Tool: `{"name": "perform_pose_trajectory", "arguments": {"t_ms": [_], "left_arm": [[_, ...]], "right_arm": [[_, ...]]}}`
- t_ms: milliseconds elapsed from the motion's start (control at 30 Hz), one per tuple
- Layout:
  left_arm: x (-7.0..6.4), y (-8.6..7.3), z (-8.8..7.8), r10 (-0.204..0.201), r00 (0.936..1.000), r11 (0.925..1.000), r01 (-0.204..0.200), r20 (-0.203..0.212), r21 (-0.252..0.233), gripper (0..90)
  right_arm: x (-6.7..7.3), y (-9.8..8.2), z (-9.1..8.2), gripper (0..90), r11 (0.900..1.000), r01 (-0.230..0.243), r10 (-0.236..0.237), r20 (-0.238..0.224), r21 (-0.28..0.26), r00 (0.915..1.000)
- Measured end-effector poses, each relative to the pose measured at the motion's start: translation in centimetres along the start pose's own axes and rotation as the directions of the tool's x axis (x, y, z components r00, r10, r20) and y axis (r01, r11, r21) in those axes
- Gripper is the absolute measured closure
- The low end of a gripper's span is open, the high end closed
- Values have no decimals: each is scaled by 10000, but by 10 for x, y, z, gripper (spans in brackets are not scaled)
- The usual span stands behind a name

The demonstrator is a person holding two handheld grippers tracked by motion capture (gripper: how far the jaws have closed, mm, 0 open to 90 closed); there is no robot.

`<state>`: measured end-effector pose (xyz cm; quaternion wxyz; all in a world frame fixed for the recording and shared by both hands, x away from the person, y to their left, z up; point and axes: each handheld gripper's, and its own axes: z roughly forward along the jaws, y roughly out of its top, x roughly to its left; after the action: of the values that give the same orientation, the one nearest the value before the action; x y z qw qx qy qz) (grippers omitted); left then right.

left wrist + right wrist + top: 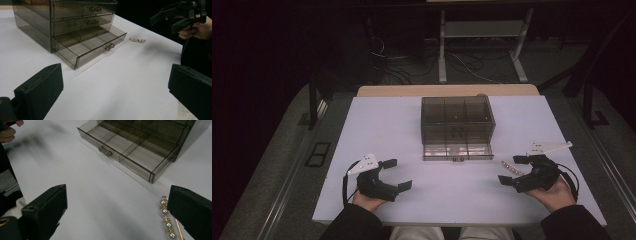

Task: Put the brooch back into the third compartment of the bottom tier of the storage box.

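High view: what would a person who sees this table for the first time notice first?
The smoky transparent drawer box stands at the middle of the white table, its bottom drawer pulled out toward the person. A small pearl hair clip lies on the table right of that drawer, just ahead of the right gripper. The left gripper rests near the front edge; both have their jaws spread.

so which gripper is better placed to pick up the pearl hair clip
Right, probably. The right gripper is open, with the pearl clip lying on the table just by its jaws; the left gripper sits far across.

dim room, dark surround, soft shadows
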<state>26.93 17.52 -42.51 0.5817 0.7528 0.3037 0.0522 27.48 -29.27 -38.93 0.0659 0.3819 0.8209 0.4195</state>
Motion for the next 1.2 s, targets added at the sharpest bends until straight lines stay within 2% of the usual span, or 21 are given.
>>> {"name": "perform_pose_trajectory", "arguments": {"t_ms": [300,900,1200], "left_arm": [[0,0,0,-14,10000,10000,14,7,8,0],[0,0,1,25,10000,10000,-25,31,45,0],[0,0,1,19,10000,10000,-19,39,46,0]], "right_arm": [[-14,6,-4,23,9993,-237,239,-62,276,9997],[-33,17,-1,24,9920,-157,139,147,1255,9998],[-40,15,4,24,9863,-165,134,199,1640,9997]]}}
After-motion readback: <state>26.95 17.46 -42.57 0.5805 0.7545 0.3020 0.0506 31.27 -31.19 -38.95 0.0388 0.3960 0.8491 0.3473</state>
